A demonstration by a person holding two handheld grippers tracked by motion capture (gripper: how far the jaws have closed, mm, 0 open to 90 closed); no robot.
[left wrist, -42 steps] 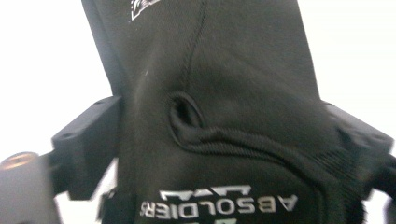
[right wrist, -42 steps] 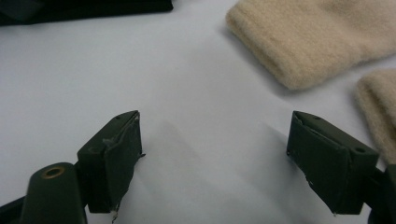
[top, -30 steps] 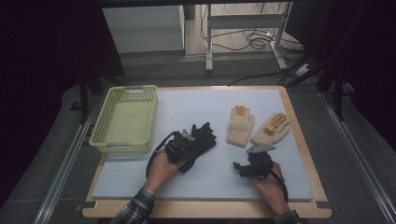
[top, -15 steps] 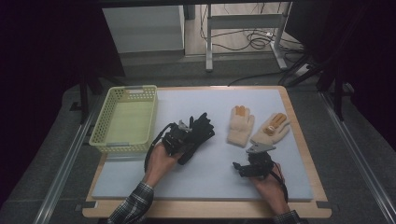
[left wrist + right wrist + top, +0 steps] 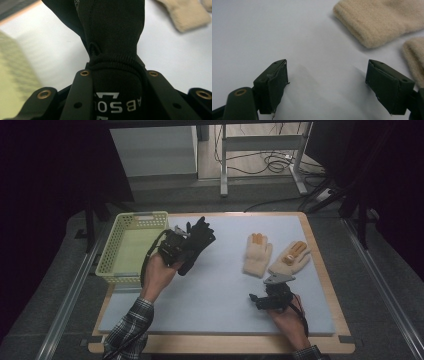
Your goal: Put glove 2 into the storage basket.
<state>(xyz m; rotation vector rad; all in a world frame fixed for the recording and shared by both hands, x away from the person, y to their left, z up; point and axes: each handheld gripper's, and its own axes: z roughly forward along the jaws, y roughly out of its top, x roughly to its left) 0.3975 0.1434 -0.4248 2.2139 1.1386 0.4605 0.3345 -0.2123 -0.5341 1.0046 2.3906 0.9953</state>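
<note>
My left gripper (image 5: 181, 247) is shut on a black glove (image 5: 198, 241), lifted above the mat beside the yellow basket (image 5: 117, 265). In the left gripper view the black glove (image 5: 112, 40) hangs away from the jaws, its cuff with white lettering pinched between them. Two cream gloves with orange fingertips lie on the mat, one (image 5: 257, 254) left of the other (image 5: 291, 258). My right gripper (image 5: 270, 297) rests low on the mat just below them, open. In the right gripper view, the right gripper (image 5: 327, 87) holds nothing and the cuff of a cream glove (image 5: 377, 22) lies ahead.
The white mat (image 5: 220, 300) covers a wooden table (image 5: 327, 285). The yellow basket stands at the mat's left edge and looks empty. Metal rails run along both sides of the table, and a stand with cables is on the floor beyond.
My left gripper has carried the black glove up and to the left, toward the basket. The right gripper has stayed in place.
</note>
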